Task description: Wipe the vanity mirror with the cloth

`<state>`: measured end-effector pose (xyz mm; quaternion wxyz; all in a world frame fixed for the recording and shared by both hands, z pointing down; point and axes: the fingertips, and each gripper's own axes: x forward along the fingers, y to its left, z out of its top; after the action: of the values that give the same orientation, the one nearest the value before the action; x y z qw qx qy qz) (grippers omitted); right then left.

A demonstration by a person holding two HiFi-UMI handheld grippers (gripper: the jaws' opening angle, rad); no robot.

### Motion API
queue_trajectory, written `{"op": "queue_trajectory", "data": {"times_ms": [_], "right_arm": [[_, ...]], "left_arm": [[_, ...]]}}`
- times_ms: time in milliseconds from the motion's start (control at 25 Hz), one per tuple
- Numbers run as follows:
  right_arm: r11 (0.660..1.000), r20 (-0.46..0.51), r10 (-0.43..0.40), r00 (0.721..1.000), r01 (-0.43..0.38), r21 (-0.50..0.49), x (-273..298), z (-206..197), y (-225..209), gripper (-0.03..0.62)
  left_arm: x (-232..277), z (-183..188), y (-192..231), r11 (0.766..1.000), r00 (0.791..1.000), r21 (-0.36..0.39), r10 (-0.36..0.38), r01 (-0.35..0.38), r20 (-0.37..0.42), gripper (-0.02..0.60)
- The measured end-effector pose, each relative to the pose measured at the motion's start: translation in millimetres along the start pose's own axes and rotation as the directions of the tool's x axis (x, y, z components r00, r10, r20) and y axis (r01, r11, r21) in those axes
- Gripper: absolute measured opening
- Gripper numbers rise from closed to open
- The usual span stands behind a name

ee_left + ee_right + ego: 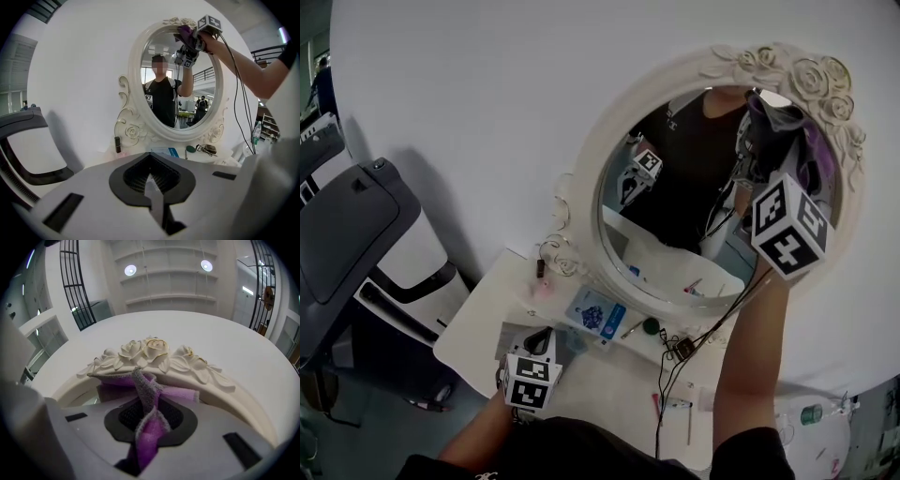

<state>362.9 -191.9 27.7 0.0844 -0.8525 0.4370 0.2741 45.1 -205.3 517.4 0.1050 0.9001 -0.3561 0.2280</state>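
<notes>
Down at the bottom of the head view sits the left gripper (540, 343), held low over the front edge of the white vanity table (483, 323), its marker cube (530, 382) facing the camera. Its own view shows the jaws pressed together with nothing between them, so it is clenched and empty, pointing at the mirror from well back.

Up goes the person's right arm (748, 366), stretched high, and at the end of it the right gripper (149, 422) is at the very top of the oval glass. Its jaws are clamped on the cloth (143, 389), a purple and grey piece that twists up out of the pads and spreads against the upper edge of the mirror. In the right gripper view the cloth lies just below the carved roses (151, 350) that crown the white mirror frame (602, 178), touching the inner edge of the frame there. From the head view that gripper's black-and-white cube (787, 228) hangs in front of the right side of the glass, with a cable (705, 328) trailing down towards the tabletop.

On the table, near the foot of the mirror, lie a blue and white packet (596, 313), a small green round thing (650, 326) and a dark little tube (541, 267) standing by the scrollwork. The glass reflects the person's dark shirt.
</notes>
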Motion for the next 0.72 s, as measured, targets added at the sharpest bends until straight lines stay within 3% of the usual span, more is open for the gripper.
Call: {"op": "queue_trajectory", "data": {"times_ms": [320,560,720], "right_arm": [[0.98,0.005,0.114,0.993,-0.112,-0.165,11,4,80,0.051],[0.915,-0.049,0.254,0.966,-0.257,-0.312,2,-19,154,0.051],[0.855,-0.111,0.345,0.932,-0.361,-0.372,-12,-51,200,0.051]], "left_arm": [[7,6,-9,0.999,0.999,0.027,-0.034,0.034,0.0,-0.002],[4,1,-2,1.0,1.0,0.011,-0.013,0.013,-0.006,-0.002],[-4,-6,11,0.999,1.0,-0.018,0.027,-0.027,-0.011,-0.002]]}}
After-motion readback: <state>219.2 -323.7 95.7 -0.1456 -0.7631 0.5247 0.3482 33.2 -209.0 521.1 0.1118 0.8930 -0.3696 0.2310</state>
